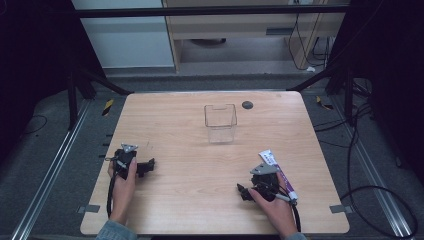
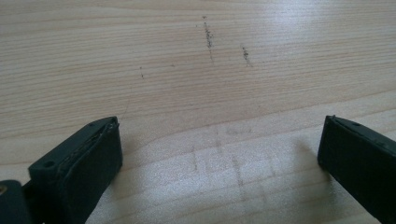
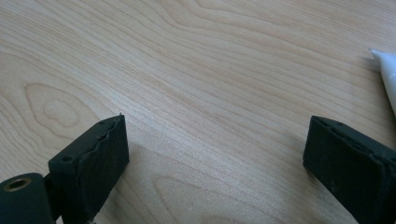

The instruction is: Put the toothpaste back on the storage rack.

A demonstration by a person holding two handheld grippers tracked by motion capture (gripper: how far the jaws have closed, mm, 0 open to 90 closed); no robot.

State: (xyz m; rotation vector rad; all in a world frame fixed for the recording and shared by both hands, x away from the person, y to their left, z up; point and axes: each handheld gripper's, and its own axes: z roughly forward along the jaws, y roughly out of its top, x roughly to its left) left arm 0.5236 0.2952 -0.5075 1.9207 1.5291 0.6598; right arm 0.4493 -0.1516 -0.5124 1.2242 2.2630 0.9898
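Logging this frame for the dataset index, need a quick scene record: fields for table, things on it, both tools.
table: wooden top
box: clear, open-topped, upright, far centre of table
tube: white and purple, lying flat at right edge, beside right tool
left tool: open, nothing between jaws, low over bare wood
right tool: open, nothing between jaws, near tube but apart from it
box contents: looks empty

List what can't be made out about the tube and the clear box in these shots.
- Tube, high view: print too small; near end hidden by the right gripper.
- Tube, right gripper view: cut off by the right edge.
- Clear box, high view: contents unclear through the glare.
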